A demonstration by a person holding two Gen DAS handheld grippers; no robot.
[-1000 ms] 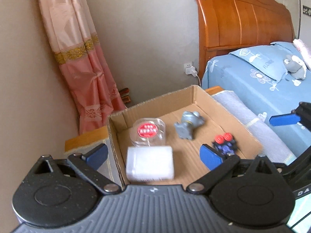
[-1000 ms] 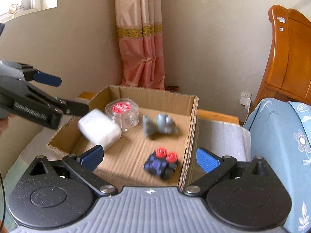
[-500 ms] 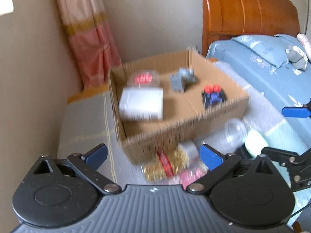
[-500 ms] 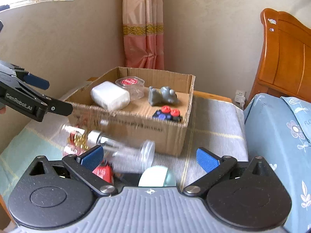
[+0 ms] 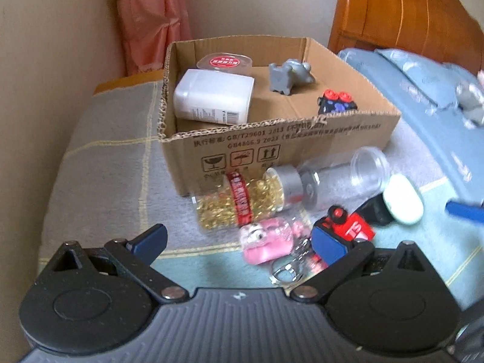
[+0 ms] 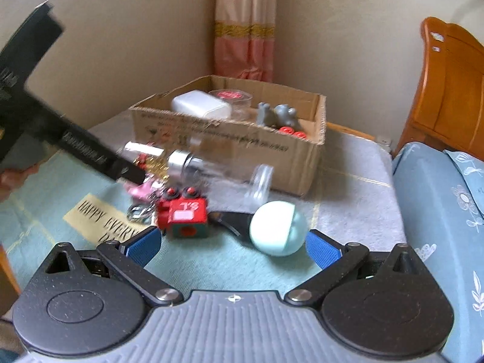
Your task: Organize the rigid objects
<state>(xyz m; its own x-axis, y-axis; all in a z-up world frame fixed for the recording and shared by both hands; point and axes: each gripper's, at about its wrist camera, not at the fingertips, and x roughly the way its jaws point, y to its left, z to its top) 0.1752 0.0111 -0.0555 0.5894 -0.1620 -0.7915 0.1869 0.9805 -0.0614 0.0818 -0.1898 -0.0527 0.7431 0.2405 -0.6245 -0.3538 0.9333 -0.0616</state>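
A cardboard box [image 5: 302, 145] [image 6: 230, 139] holds a white bottle [image 5: 214, 96], a red-lidded clear tub [image 5: 224, 60], a grey figurine [image 5: 290, 75] and a small blue toy car [image 5: 337, 103]. In front of it lie a jar of golden capsules [image 5: 239, 199], a clear jar [image 5: 345, 178], a pink toy [image 5: 266, 239], a red toy train [image 6: 184, 214] and a pale mint round case [image 6: 276, 227]. My left gripper [image 5: 239, 242] is open and empty above the pink toy. My right gripper [image 6: 233, 243] is open and empty, just short of the train and case.
A keyring [image 5: 286, 269] lies by the pink toy. A black object [image 6: 233, 220] lies beside the mint case. The blue bed [image 6: 438, 205] and wooden headboard [image 5: 402, 15] are at the right, a wall and pink curtain [image 6: 245, 30] behind.
Both grippers have drawn back and down from over the box. The loose things in front of the box have come into view. Both stay open.
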